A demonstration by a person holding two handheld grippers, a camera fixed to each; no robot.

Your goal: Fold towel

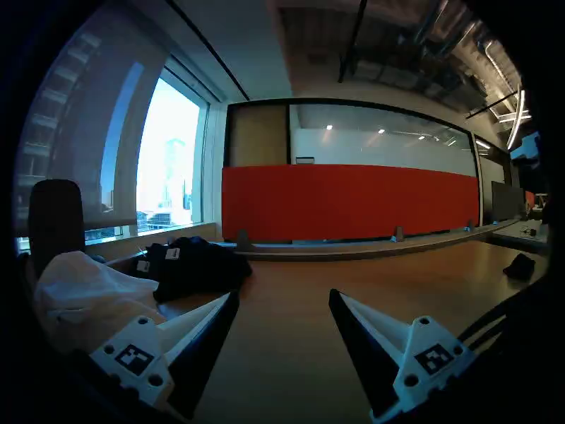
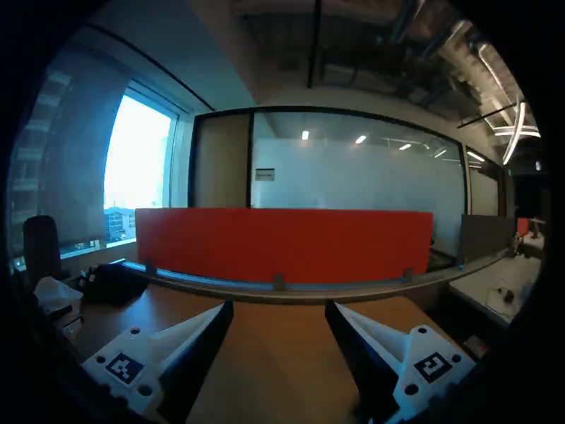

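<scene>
Fingers of the left gripper [image 1: 282, 293] and right gripper [image 2: 279, 304] stand spread, gripping nothing, above the wooden tabletop [image 1: 296, 353]. A crumpled white cloth [image 1: 85, 297] and a dark cloth heap [image 1: 198, 268] lie at its left; which is the towel is unclear.

Daylight blows the window [image 1: 169, 155] out to white glare, and away from it the room is dim and bluish. Ceiling strip lights [image 1: 519, 116] far from the window glow. Straight lines bow toward the edges.
</scene>
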